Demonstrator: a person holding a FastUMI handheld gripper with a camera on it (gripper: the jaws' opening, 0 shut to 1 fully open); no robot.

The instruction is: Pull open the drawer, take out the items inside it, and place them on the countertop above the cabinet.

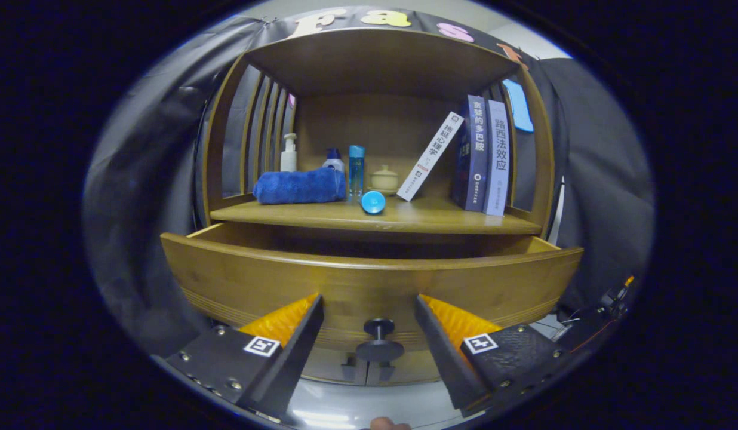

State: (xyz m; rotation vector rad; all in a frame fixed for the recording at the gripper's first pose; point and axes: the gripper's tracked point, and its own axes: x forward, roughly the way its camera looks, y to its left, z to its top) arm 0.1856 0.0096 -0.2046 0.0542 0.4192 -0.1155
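- The claw [369,319] sits at the bottom centre of the frame with its two fingers spread wide apart and nothing held between them.
- The drawer [369,280] is pulled out toward the camera, its curved wooden front filling the middle of the frame just beyond the fingers.
- The drawer's dark round knob [378,340] stands in the gap between the two fingers, touching neither.
- The inside of the drawer is hidden behind its front panel, so what it holds cannot be told.
- Above the drawer lies the counter [417,220] of the wooden cabinet [381,60], a flat wooden top under an arched roof.
- On the counter, left of centre, lies a rolled blue towel [298,186].
- Behind the towel stand a white pump bottle [289,153] and a second bottle with a blue cap [333,159].
- Just right of the towel stands a tall clear blue bottle [356,170], and in front of it a small round blue object [372,202] lies near the counter's front edge.
- A pale lidded jar [384,180] stands at the back, centre.
- To the right, a white book [430,156] leans against two upright books [487,156].
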